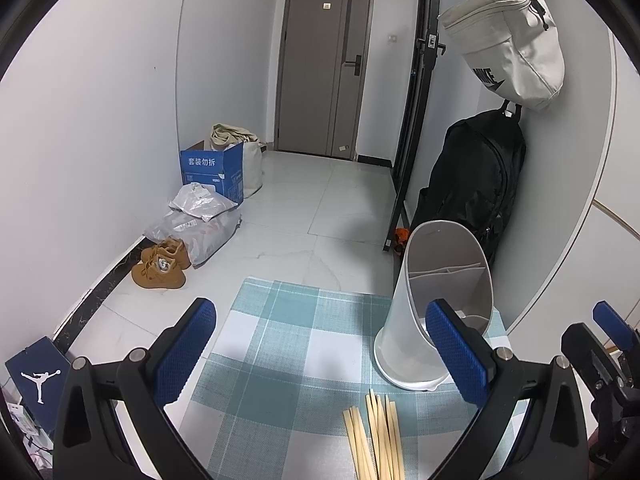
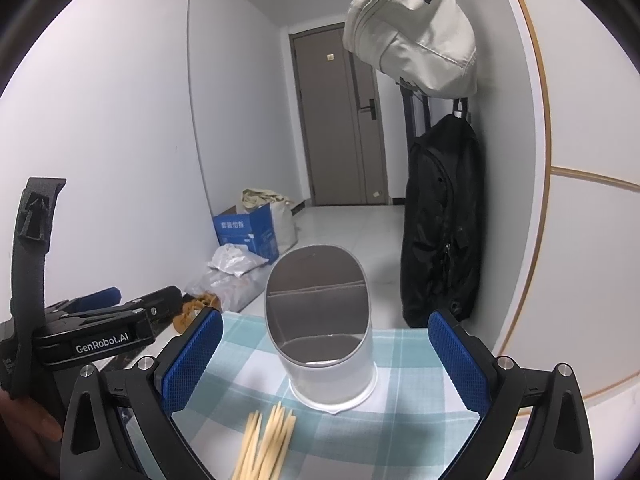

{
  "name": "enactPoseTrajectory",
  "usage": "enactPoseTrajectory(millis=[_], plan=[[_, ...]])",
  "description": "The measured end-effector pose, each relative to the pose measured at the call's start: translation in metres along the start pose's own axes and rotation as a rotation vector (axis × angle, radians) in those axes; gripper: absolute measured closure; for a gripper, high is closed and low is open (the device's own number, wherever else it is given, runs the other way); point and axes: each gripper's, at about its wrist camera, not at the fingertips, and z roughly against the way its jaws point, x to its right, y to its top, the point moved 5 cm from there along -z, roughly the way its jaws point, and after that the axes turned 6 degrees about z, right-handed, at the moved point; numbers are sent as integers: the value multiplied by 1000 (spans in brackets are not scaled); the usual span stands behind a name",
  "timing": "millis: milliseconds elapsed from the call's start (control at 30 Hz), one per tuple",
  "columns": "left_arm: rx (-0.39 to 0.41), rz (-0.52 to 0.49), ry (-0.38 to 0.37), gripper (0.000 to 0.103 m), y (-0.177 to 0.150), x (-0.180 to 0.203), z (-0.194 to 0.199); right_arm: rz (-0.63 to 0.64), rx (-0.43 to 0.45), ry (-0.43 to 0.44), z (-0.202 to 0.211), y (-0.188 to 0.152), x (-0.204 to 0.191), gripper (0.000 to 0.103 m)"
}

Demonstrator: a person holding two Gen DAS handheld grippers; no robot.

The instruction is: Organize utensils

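Observation:
Several pale wooden chopsticks lie in a loose bundle on the teal checked mat, near its front edge. A white utensil holder with a slanted open top and inner dividers stands upright on the mat behind them. My left gripper hovers open above the mat, blue pads wide apart, nothing between them. In the right wrist view the same chopsticks and holder sit ahead of my right gripper, which is open and empty too. The left gripper's body shows at the left.
The table stands by a white wall. A black backpack and a beige bag hang at the right. On the floor to the left are brown shoes, plastic parcels, a blue box and a dark shoebox.

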Motion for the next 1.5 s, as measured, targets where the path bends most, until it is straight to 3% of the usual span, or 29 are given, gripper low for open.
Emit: enactPoseTrajectory(millis=[400, 433, 633, 900, 1067, 1500], plan=[[-63, -1, 0, 1, -6, -2, -14, 17, -42, 2, -8, -5, -1, 0], [-76, -1, -2, 1, -7, -2, -17, 23, -76, 3, -10, -7, -1, 2], [-158, 3, -20, 1, -14, -15, -31, -19, -196, 54, -32, -24, -1, 19], [-278, 20, 26, 1, -29, -48, -50, -42, -505, 145, -69, -69, -20, 51], [-326, 9, 64, 1, -37, -63, -58, -5, -637, 152, -97, -105, -30, 72], [-407, 17, 63, 1, -49, -89, -65, 136, -785, 110, -132, -137, -40, 81]])
